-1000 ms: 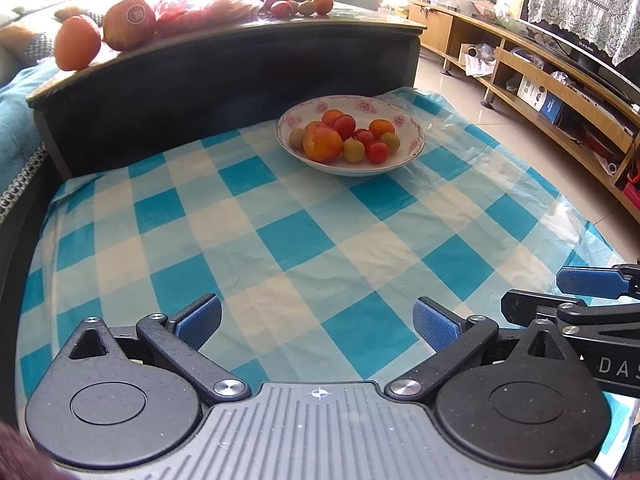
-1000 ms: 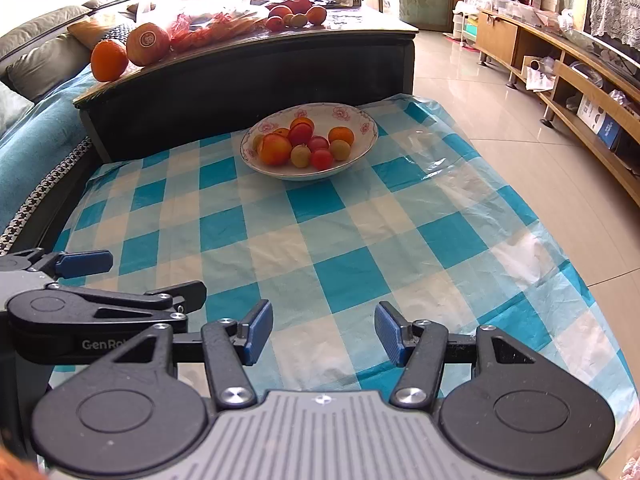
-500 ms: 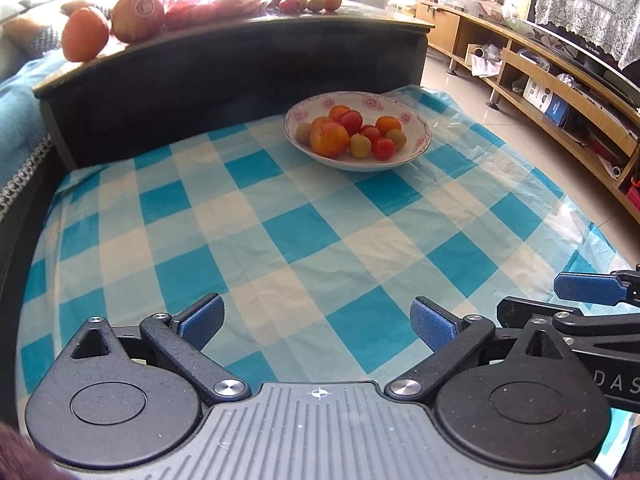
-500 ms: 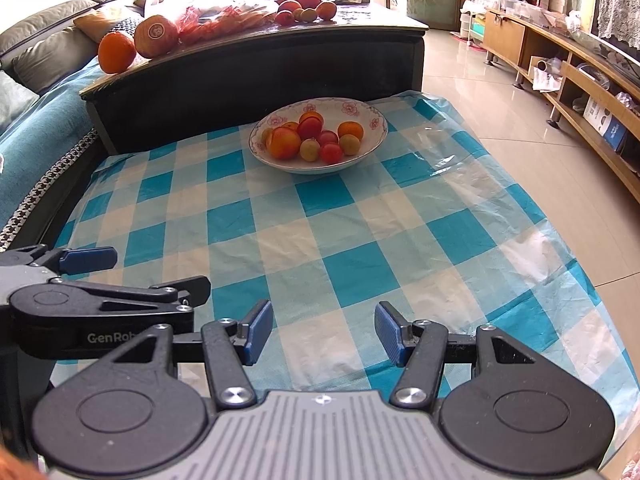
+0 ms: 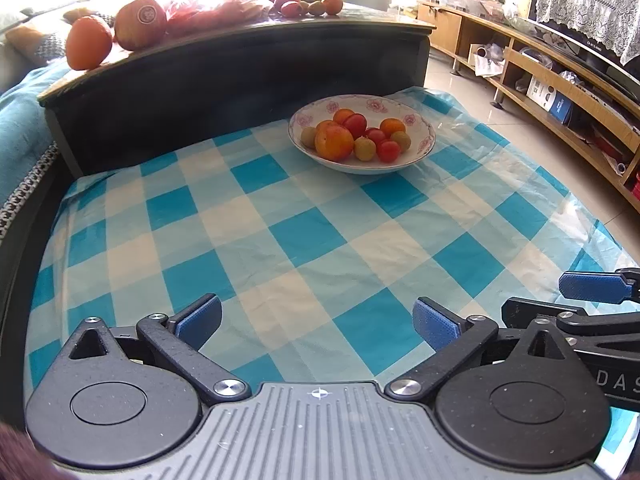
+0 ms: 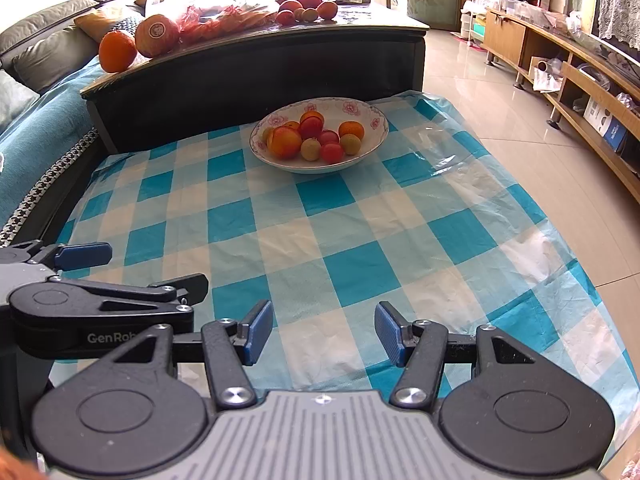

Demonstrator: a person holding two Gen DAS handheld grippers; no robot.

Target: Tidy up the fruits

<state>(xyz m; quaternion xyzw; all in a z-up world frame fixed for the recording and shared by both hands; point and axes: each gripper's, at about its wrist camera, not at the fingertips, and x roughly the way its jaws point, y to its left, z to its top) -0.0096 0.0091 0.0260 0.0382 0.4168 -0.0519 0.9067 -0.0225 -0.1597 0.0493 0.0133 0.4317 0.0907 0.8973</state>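
Floral-rimmed bowl (image 6: pixel 372 120) of small red, orange and yellow-green fruits (image 6: pixel 312 138) at the far end of a blue-and-white checked cloth (image 6: pixel 320 240); behind it, on a dark raised table (image 6: pixel 256 68), a loose orange (image 6: pixel 117 51) beside a round stickered fruit (image 6: pixel 157 35), sticker text unreadable. Left gripper (image 5: pixel 318 318) and right gripper (image 6: pixel 324 332): both spread wide and empty, low over the near cloth, well apart from the bowl. Lettering: "GenRob", cut off, on the left gripper's body in the right view; "DAS", cut off, on the right gripper's in the left view.
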